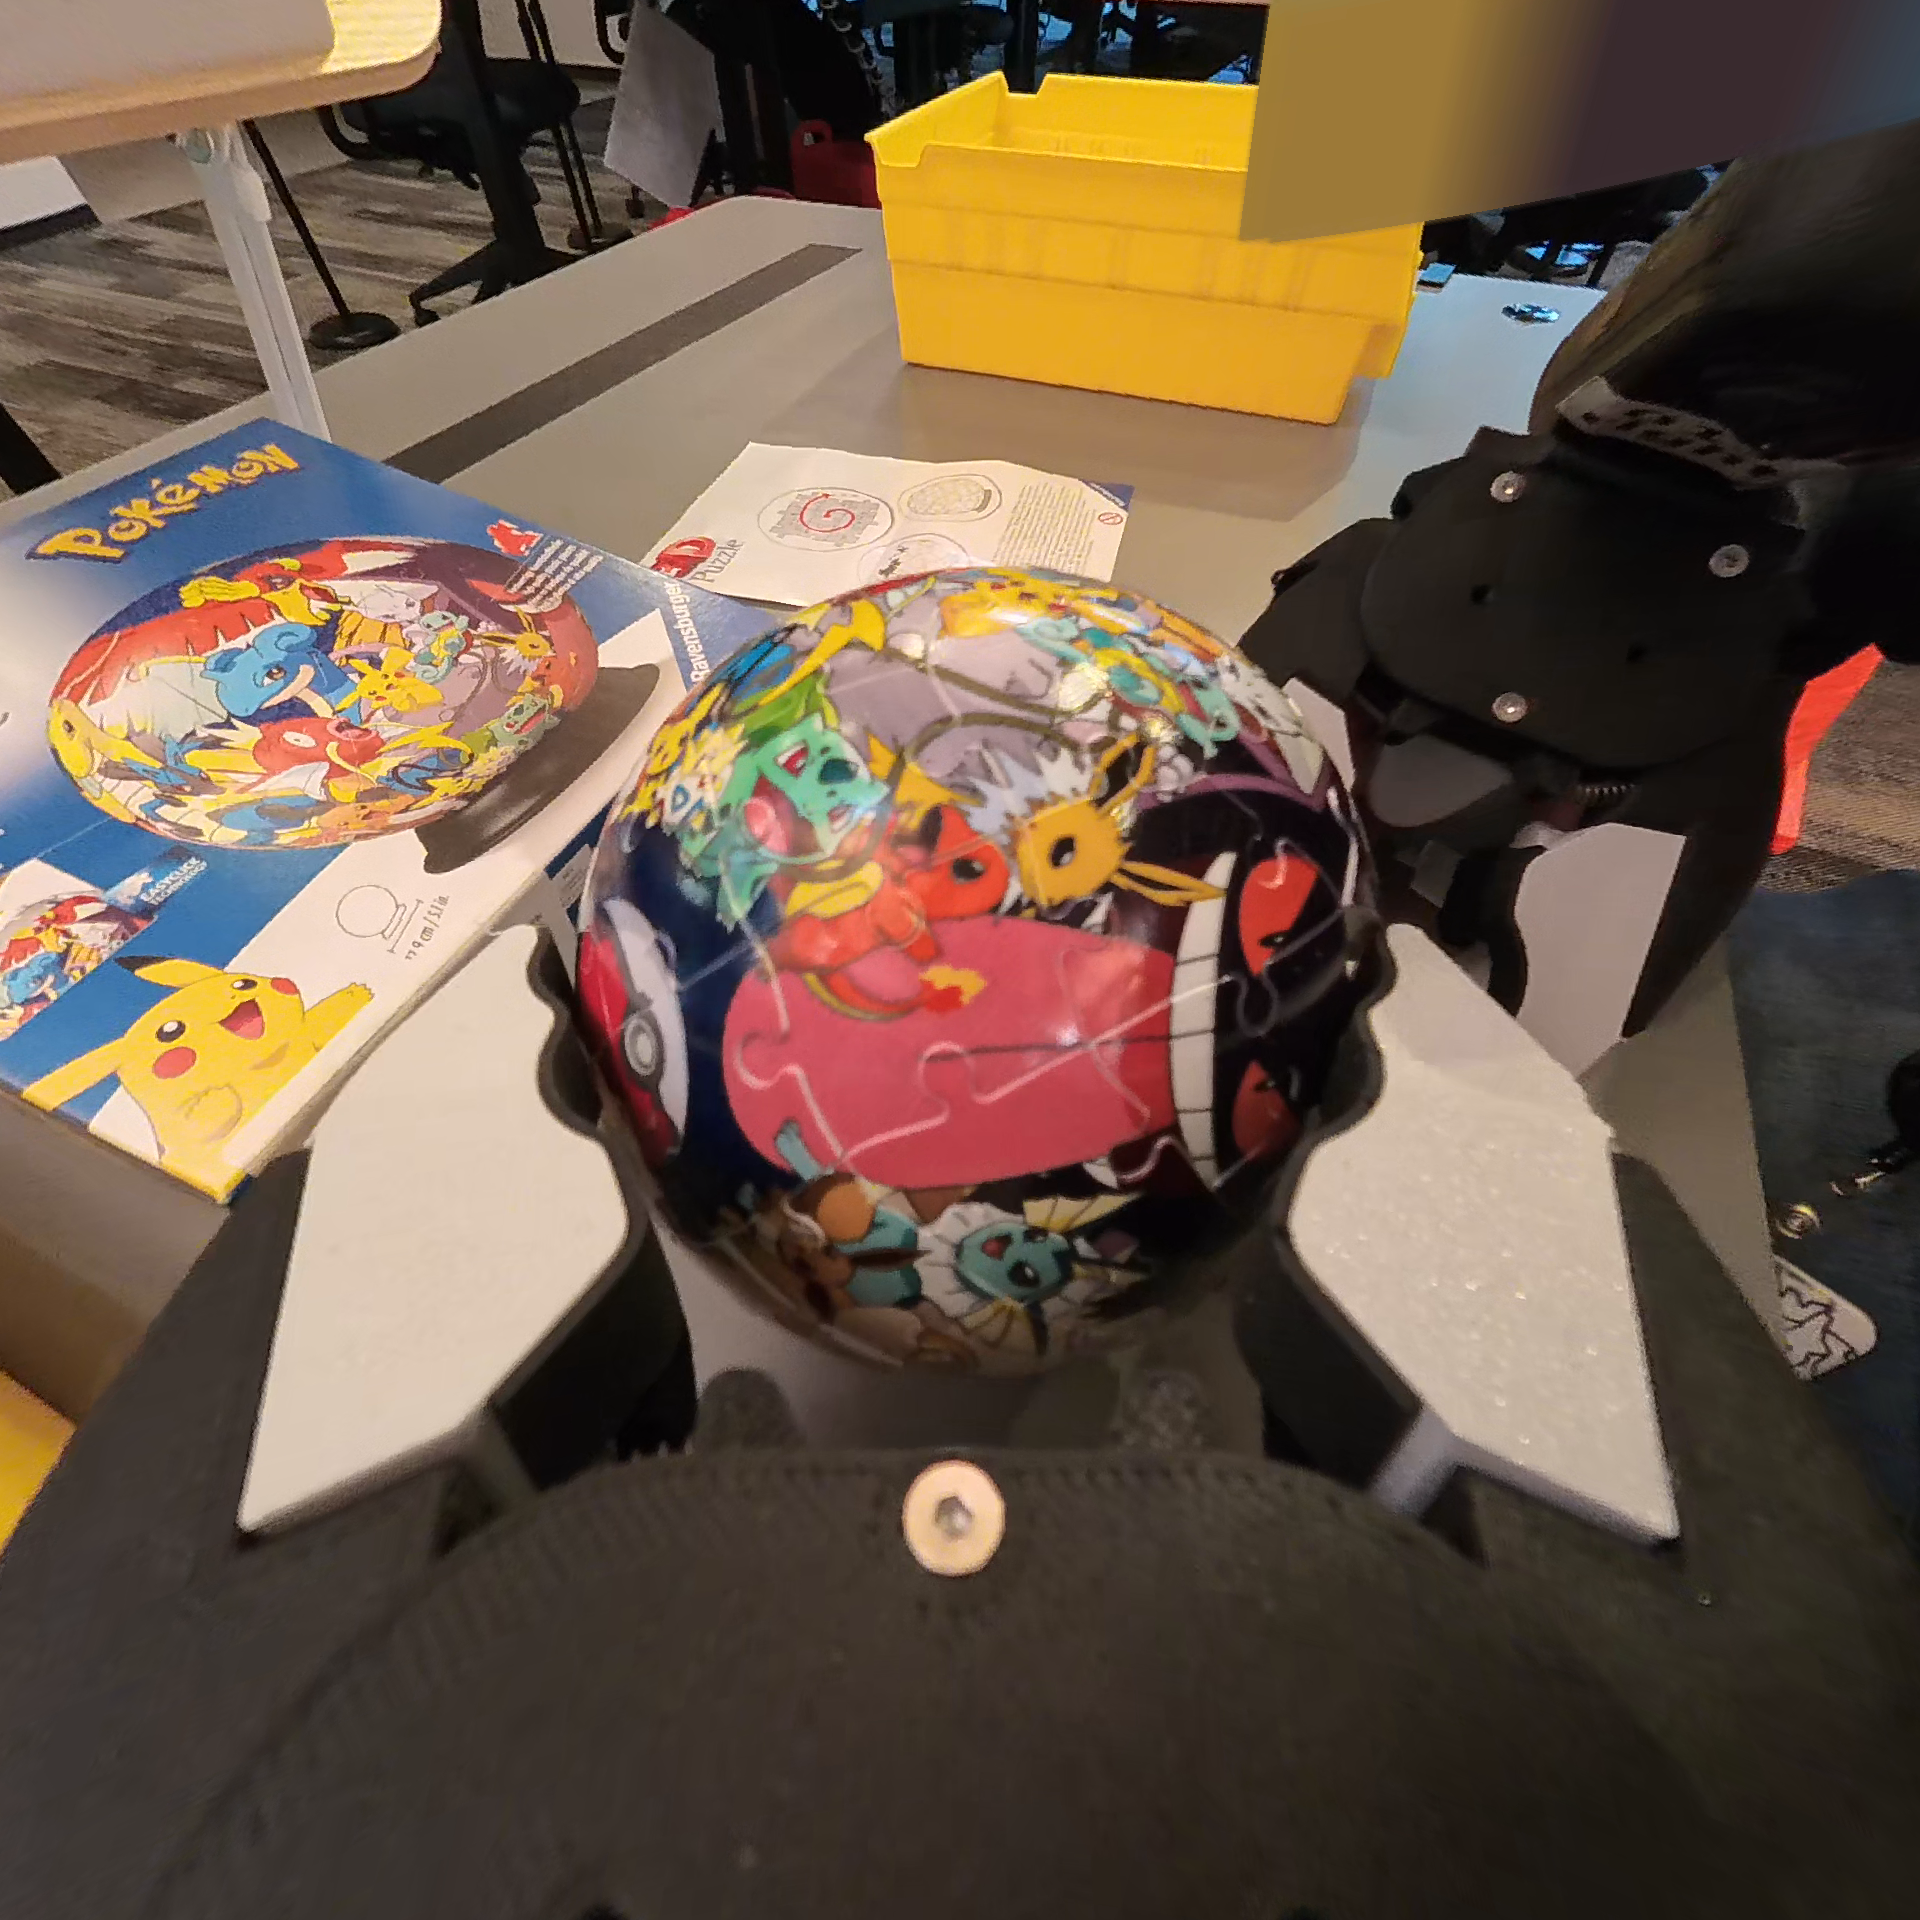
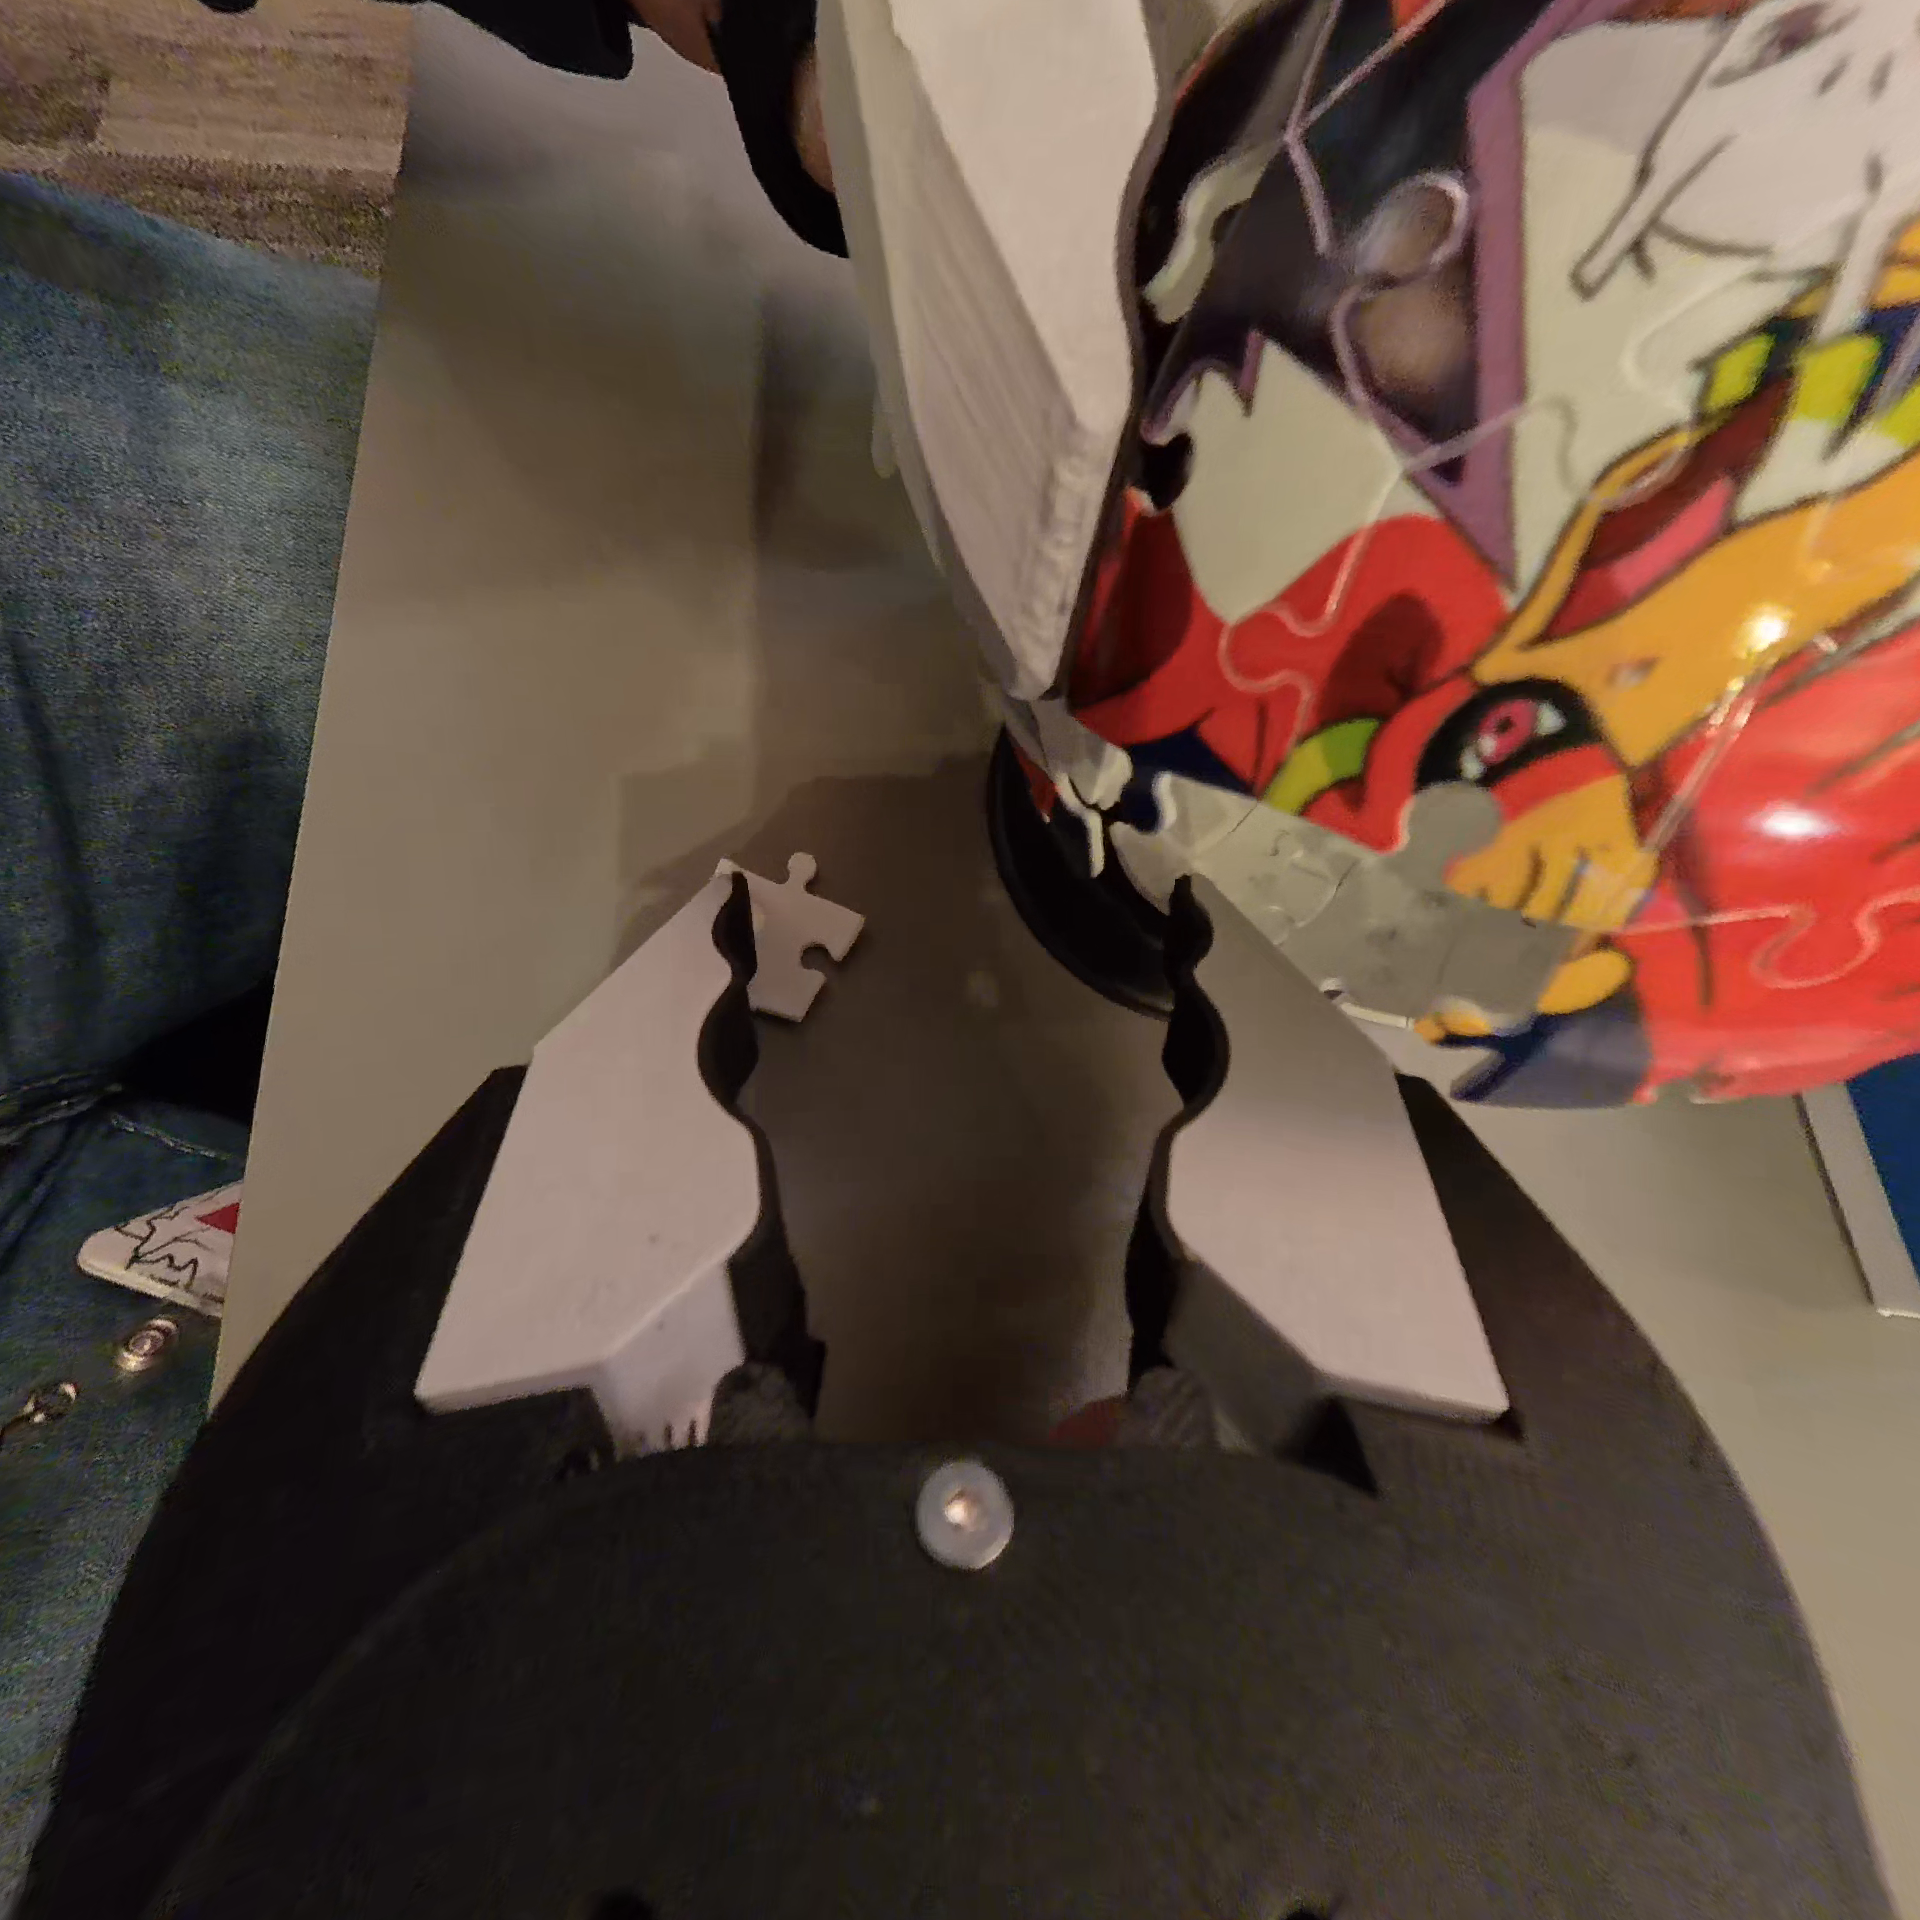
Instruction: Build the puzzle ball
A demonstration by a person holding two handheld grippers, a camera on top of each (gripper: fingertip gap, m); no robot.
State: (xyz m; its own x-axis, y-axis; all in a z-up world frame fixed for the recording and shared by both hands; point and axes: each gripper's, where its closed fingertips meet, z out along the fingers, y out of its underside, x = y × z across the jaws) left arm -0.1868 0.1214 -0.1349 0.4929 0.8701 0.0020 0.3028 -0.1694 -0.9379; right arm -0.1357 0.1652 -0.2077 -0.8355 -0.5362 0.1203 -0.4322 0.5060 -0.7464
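Left claw (image 1: 961,966) clamped round the puzzle ball (image 1: 966,956), held above the grey bench (image 1: 644,416) beside the blue puzzle box (image 1: 260,748) and instruction sheet (image 1: 935,509). Right claw (image 2: 951,935) spread open, gripping nothing, low over the bench with a loose white puzzle piece (image 2: 800,935) at its left fingertip. Gap showing in the ball's shell. Yellow bin (image 1: 1122,301) farther back.
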